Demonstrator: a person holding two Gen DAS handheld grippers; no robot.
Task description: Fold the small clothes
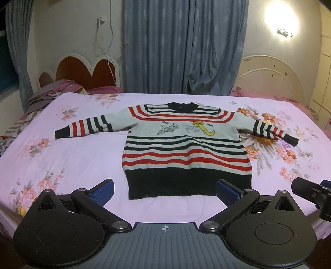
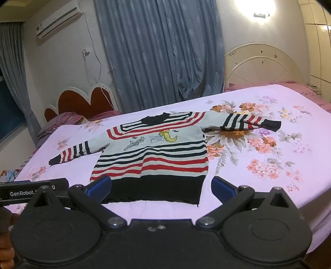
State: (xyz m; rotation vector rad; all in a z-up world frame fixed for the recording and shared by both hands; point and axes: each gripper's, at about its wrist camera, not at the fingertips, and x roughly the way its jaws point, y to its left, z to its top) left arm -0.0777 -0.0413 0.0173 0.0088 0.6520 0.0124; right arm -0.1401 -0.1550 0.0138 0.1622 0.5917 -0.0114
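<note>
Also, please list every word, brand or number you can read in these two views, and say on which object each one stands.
"GenRobot." in white, on the black body of the left gripper seen in the right wrist view; it continues but is cut off.
Air conditioner: a small label, too blurred to read.
Sweater: cartoon pictures only, no letters.

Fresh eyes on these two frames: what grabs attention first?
The red, black and white striped knit sweater with a cartoon print, spread flat with both sleeves out, in the middle of the lilac floral bedsheet. Next, the open left gripper and open right gripper, blue-padded fingers spread just short of the sweater's black hem, holding nothing. Behind, blue-grey curtains and a red heart-shaped headboard at far left.
</note>
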